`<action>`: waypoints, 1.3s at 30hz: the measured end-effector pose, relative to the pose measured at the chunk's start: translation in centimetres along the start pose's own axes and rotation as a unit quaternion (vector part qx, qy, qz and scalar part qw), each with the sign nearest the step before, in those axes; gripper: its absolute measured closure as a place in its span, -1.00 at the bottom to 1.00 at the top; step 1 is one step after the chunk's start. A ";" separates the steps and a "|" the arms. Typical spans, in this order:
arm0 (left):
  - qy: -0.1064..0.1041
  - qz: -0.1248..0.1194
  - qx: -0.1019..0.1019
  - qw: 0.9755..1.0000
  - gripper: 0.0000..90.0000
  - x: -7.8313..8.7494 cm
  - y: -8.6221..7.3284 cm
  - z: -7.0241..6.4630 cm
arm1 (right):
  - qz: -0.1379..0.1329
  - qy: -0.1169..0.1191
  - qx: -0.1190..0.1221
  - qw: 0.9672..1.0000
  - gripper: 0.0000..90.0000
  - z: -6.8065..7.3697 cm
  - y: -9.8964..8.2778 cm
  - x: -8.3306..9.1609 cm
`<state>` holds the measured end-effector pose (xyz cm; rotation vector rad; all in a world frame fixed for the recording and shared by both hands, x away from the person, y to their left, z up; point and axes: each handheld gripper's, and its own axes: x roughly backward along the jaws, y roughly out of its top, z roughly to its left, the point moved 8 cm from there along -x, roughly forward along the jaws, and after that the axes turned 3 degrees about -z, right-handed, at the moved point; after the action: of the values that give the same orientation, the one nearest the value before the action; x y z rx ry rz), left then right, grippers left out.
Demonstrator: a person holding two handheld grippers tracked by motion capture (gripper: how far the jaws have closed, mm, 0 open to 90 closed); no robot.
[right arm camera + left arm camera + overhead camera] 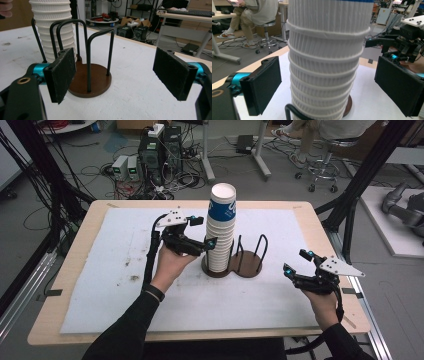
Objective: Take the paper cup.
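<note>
Cups (220, 232), stacked tall, filled the left ring of the holder (247, 262) on the worktop (125, 285); the left gripper (201, 234) straddled the stack, fingers (263, 83) apart. Right of the holder, the right gripper (296, 262) gaped empty.

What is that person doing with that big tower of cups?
A person holds a hand-held gripper in each hand at a table. The left hand-held gripper is at the tall stack of paper cups, its jaws open on either side of the stack and not squeezing it. The stack stands in one side of a brown cup holder with black wire loops; the other side is empty. The right hand-held gripper hangs open off to the side, holding nothing.
</note>
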<state>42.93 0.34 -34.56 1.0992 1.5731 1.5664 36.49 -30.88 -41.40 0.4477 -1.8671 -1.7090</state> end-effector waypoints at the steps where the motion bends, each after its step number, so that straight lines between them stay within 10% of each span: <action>1: -0.001 -0.001 0.002 1.000 -0.85 -0.2 0.1 0.0 | 0.000 0.000 0.001 1.000 -0.58 0.0 0.0 0.0; 39: -0.021 -0.004 0.007 1.000 -0.77 -3.1 0.2 0.5 | -0.011 0.014 -0.009 1.000 -0.58 0.7 1.0 -0.6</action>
<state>44.80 -2.24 -34.70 1.1259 1.5601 1.5201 36.69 -29.83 -40.60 0.4856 -1.8313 -1.7238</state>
